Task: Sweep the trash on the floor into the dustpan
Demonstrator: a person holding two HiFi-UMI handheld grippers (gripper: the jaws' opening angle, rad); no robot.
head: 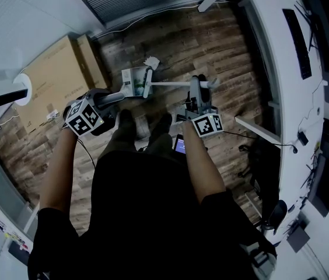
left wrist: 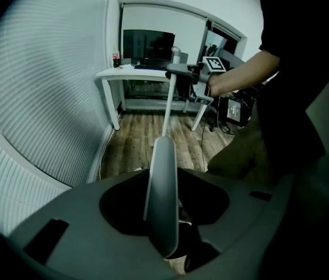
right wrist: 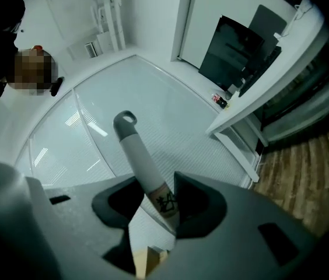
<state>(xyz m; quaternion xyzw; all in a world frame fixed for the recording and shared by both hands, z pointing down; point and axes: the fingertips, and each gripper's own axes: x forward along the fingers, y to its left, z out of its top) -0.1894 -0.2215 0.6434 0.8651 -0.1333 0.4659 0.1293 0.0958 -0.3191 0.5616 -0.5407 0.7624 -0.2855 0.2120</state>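
The left tongs are pinching the flat grey dustpan handle and the right tongs are clamping the white broom pole near its looped end, while the dustpan is sitting on the wooden floor just beside a crumpled white scrap.

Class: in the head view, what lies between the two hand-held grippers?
The head view shows the person's dark shoes on the wooden floor between the left hand-held gripper and the right hand-held gripper.
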